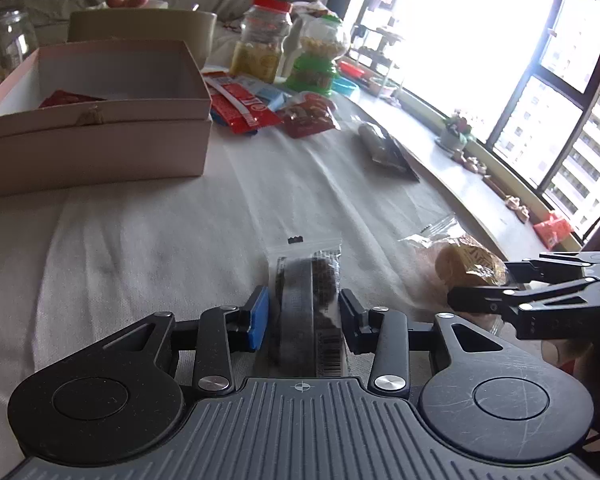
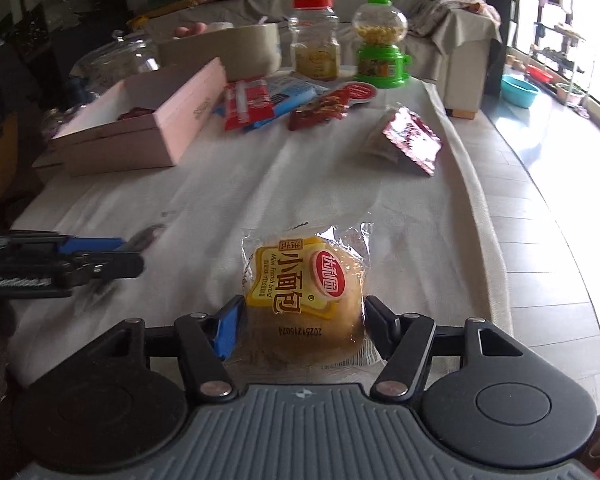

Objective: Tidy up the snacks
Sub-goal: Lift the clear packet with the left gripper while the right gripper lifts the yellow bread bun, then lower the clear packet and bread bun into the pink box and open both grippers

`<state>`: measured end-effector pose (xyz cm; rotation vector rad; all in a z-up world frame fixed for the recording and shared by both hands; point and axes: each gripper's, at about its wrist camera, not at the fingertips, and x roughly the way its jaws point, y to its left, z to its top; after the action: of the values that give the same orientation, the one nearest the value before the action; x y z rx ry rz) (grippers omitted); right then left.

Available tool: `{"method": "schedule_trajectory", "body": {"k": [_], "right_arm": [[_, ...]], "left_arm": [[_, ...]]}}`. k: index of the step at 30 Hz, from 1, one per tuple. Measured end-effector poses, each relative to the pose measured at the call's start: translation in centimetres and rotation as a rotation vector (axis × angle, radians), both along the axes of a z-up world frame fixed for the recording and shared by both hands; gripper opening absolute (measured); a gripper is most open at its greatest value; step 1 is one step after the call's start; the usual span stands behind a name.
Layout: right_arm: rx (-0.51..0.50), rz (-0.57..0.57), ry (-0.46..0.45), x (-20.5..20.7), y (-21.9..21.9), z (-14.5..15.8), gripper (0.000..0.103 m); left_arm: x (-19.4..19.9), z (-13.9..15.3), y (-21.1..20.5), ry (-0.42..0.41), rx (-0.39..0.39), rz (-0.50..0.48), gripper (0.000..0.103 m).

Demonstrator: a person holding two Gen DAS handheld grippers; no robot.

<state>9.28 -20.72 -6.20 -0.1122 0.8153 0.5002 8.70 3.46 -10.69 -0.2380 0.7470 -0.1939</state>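
My left gripper (image 1: 304, 312) clamps a clear packet (image 1: 308, 300) of dark snack over the white cloth (image 1: 160, 240); my right gripper (image 1: 476, 280) pinches a wrapped bun (image 1: 460, 264) just beside it.

A table draped in a white cloth (image 2: 300, 184) carries everything. Toward its far left sits an open pink box (image 2: 172, 120), with a heap of red and blue snack packets (image 2: 256, 104) just beside it and a shiny red pouch (image 2: 410, 140) lying apart near the right edge. At the far end stand a red-lidded jar (image 2: 315, 40), a green candy dispenser (image 2: 381, 44) and a beige tub (image 2: 228, 50) (a glass dome sits left of it), while a wrapped small bread (image 2: 306, 292) and a clear packet of dark snack (image 1: 312, 280) lie at the near end.
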Motion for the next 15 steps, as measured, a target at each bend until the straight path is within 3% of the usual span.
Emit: {"method": "schedule_trajectory", "body": {"k": [8,12,15], "right_arm": [[0.025,0.134,-0.075,-2.3,2.0,3.6,0.059],[0.068,0.180,-0.123,-2.0,2.9,6.6,0.058],[0.118,0.191,-0.229,-0.9,4.1,11.4,0.058]], "left_arm": [[-2.5,0.7,0.7,0.004,-0.049,-0.009,0.038],[-4.5,4.2,3.1,-0.098,-0.085,0.028,0.038],[-5.2,9.1,6.0,-0.237,-0.033,0.100,0.038]]}}
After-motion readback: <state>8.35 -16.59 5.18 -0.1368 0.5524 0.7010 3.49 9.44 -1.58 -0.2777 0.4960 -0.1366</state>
